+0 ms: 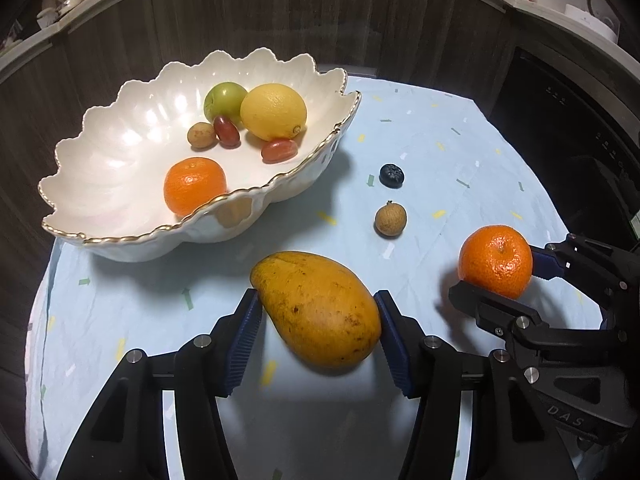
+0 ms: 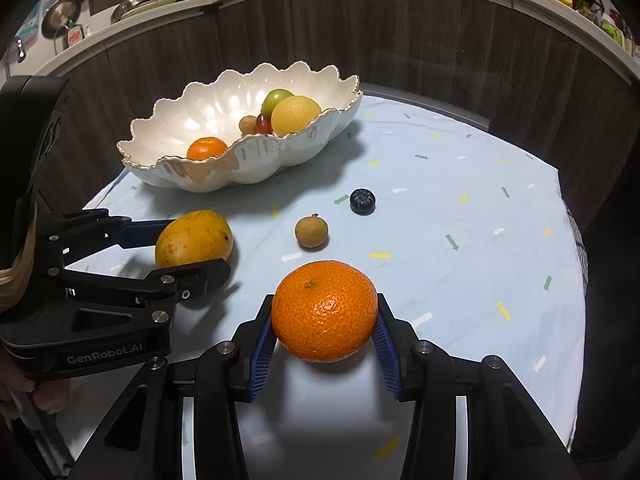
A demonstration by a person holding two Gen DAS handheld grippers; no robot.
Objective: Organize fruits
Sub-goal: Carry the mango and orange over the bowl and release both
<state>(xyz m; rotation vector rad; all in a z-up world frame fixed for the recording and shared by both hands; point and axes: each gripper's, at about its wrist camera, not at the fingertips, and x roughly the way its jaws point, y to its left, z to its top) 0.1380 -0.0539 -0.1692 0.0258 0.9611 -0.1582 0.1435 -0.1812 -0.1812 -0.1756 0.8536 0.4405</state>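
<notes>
Mango (image 1: 316, 308) clamped between left tongs (image 1: 318, 334), tangerine (image 2: 325, 310) between right tongs (image 2: 325, 344)

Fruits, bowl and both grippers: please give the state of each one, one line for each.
mango: held between the left gripper's fingers, just off the cloth.
tangerine: held between the right gripper's fingers.
bowl: upright, partly filled with fruit.
second tangerine: inside the bowl.
lemon: inside the bowl.
longan: loose on the cloth.
dark berry: loose on the cloth.

Mango (image 1: 316, 308) between left tongs (image 1: 318, 332), tangerine (image 1: 495, 261) in right tongs (image 1: 496, 276).
</notes>
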